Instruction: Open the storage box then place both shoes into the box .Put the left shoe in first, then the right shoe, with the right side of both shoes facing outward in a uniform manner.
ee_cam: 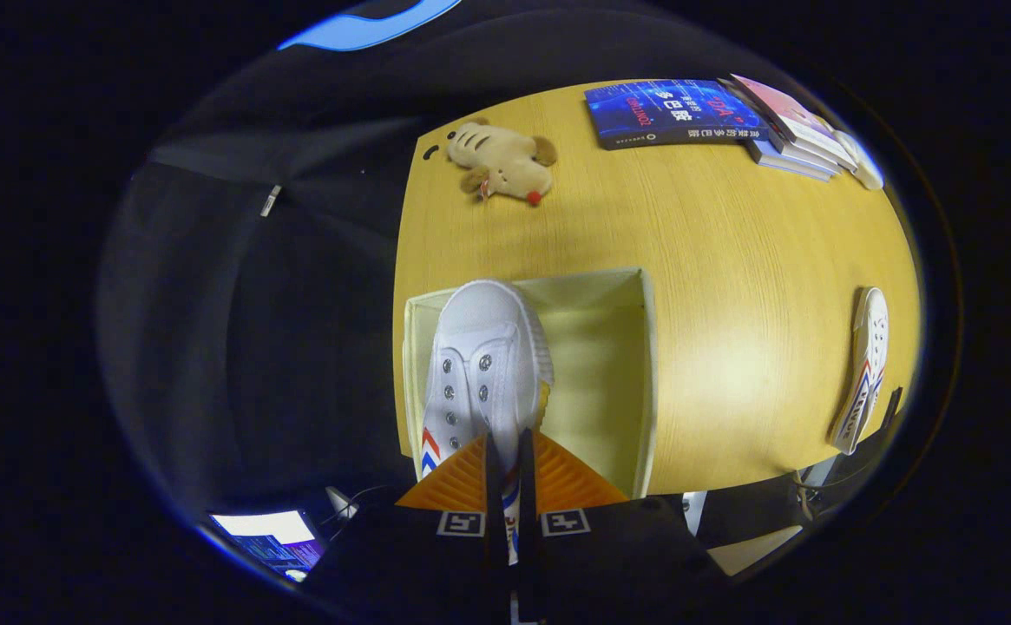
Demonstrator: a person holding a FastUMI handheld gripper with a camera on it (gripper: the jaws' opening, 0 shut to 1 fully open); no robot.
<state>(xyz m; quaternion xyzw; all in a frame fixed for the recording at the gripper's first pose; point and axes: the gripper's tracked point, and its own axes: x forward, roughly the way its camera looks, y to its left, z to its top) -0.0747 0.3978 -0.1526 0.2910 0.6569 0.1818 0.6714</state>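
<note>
Your tongs (505, 451) are closed on the rim of a white shoe (481, 360), both fingers pressing its heel collar. The shoe hangs toe-first over the left side of the open box (635, 365), which sits at the near edge of the counter (731, 260). The second shoe (865, 369) lies on its side well right of the box. Beyond it lie a plush toy (502, 161) and books (713, 113); the cover writing is too small to read.

White shoe (481, 365) with red and blue chevrons, pale yellow box (609, 347), yellow wood-grain table (731, 260), beige plush toy (502, 161) with red nose, blue book (670, 111).
</note>
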